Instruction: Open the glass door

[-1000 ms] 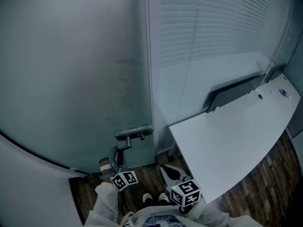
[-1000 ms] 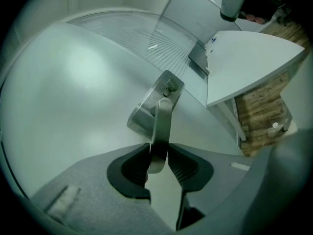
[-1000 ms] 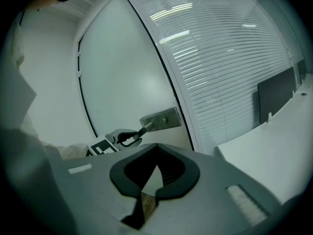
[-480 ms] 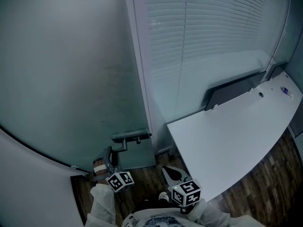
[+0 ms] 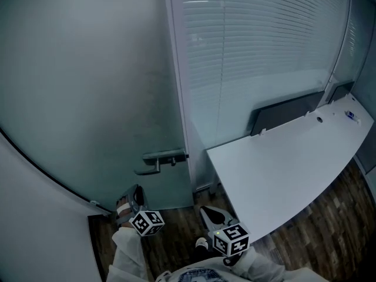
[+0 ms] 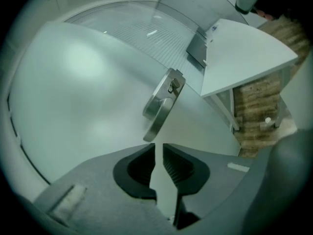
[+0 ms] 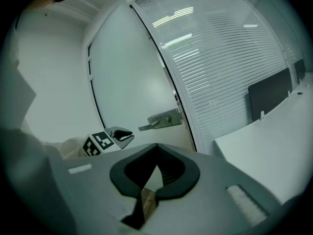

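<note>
A pale wall [image 5: 35,228] borders the frosted glass door [image 5: 88,98] on the left. The left gripper [image 5: 137,191] hangs low in front of the door, short of the handle [image 5: 158,159] and clear of it. Its fingers [image 6: 173,163] have just been closing and stand a slit apart with nothing between them. The handle sits at the door's right edge, just beside the frame [image 5: 178,87], with its lever pointing left. A strip of wood floor [image 5: 176,225] lies open below the door, between the two grippers. The right gripper [image 5: 204,210] is near the left edge of the tabletop [image 5: 282,175]. Its fingers [image 7: 169,174] are pressed together at the tips and hold nothing. Blinds [image 5: 264,51] fill the glass behind the tabletop.
</note>
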